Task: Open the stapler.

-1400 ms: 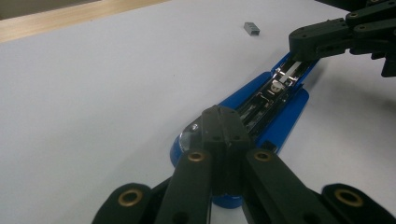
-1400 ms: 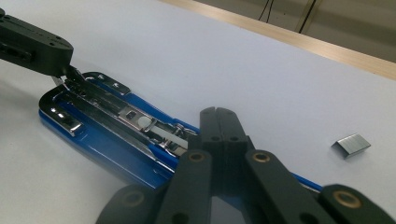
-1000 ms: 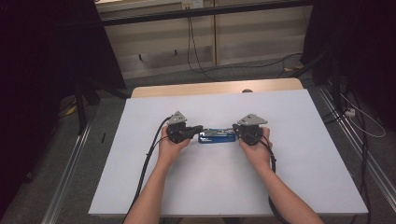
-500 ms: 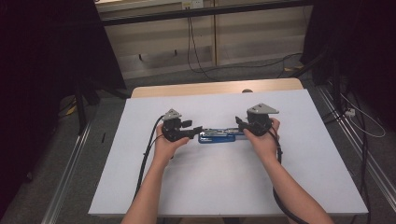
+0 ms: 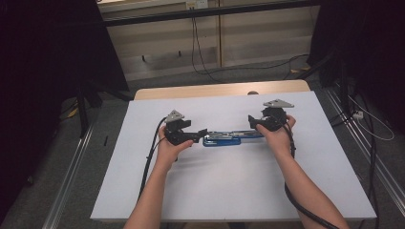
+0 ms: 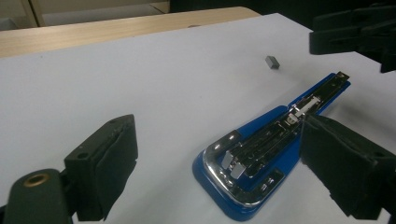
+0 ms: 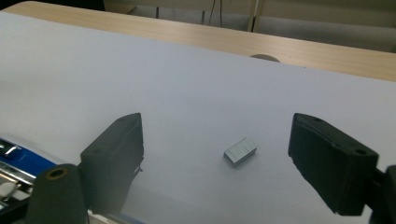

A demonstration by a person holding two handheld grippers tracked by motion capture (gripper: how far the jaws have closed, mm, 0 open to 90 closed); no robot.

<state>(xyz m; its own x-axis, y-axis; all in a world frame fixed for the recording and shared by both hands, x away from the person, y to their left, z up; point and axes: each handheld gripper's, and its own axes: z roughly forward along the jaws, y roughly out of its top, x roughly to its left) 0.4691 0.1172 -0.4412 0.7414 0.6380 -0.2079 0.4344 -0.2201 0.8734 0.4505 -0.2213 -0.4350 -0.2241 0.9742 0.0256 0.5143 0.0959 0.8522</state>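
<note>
A blue stapler lies opened flat on the white surface, its metal staple channel facing up. The left tool sits at the stapler's wide end; its jaws have just been opening and now stand apart on either side of that end, pads off it. The right tool hovers by the narrow end (also just opened), jaws wide with nothing gripped. Between its jaws, in the right gripper view, a small grey block of staples rests on the surface, just beyond the stapler's tip.
</note>
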